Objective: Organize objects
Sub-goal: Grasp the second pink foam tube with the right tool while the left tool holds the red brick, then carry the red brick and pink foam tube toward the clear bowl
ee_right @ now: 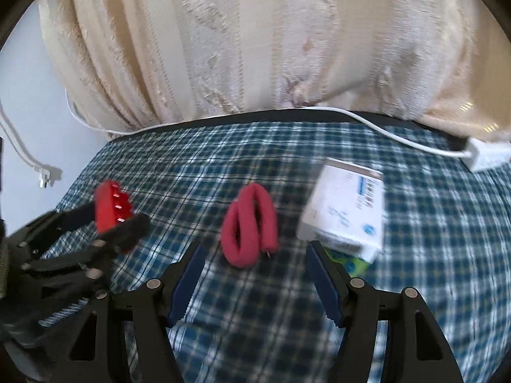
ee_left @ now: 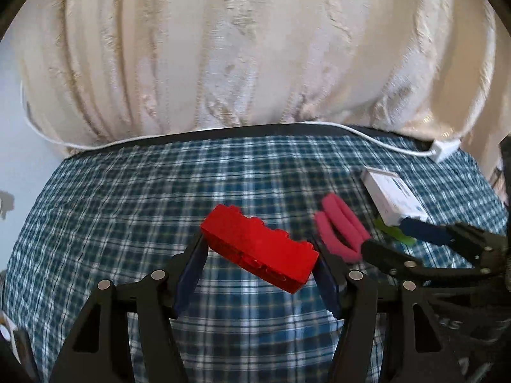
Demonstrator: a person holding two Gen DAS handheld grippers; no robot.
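Our left tool [ee_left: 260, 255] clenches a red studded plastic brick [ee_left: 259, 249], held tilted above the checked cloth [ee_left: 159, 198] on the bench. Our right tool [ee_right: 255, 274] is released, its blue ridged pads [ee_right: 188, 282] wide apart. Just beyond it lies a folded pink fuzzy wire [ee_right: 250, 226]; beside that, a white carton [ee_right: 346, 210] with blurred, unreadable blue print rests on a green item [ee_right: 348, 263].

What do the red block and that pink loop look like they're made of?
Red block: hard, slightly glossy plastic by the look, with moulded studs and crisp edges.
Pink loop: looks like soft matte foam or fabric tubing, judging by its rounded bends; what seems a thin wire tip pokes out of one end.
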